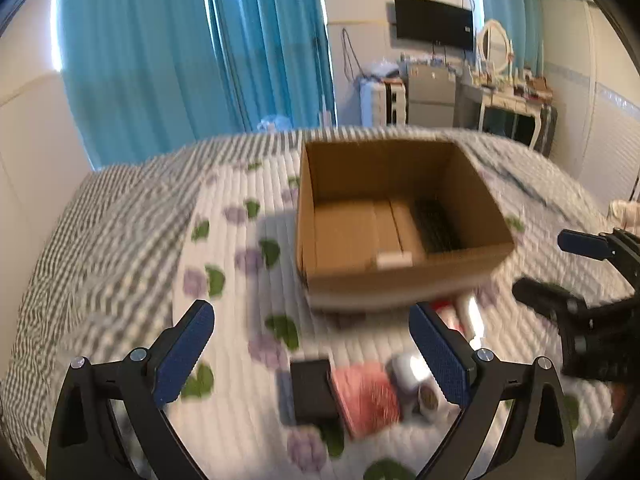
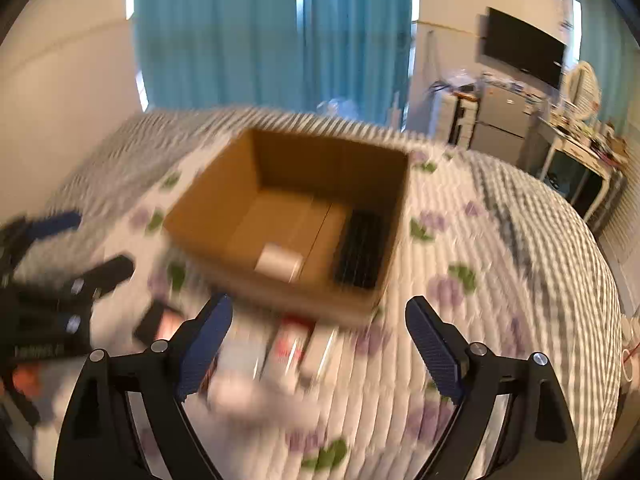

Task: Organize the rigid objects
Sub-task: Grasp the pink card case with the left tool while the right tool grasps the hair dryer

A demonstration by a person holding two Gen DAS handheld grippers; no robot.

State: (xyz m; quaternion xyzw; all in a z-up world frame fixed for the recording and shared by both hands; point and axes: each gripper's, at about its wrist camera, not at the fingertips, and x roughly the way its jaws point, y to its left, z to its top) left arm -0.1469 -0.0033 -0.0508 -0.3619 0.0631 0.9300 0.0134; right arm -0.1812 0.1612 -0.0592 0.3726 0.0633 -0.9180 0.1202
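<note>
Left tool and right tool: both released, empty, above bed. Loose items — black block, pink pack — crowded before box; risk of nudging neighbours or box on soft quilt.

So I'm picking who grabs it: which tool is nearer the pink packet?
Left. The left tool hovers right over the pink packet; the right tool is off to its right.

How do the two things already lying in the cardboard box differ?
The black ribbed flat object is dark, long, and lies along the open cardboard box's right wall; the small white block is pale, shorter, and sits near the front wall. Both rest on the box floor, apart.
</note>
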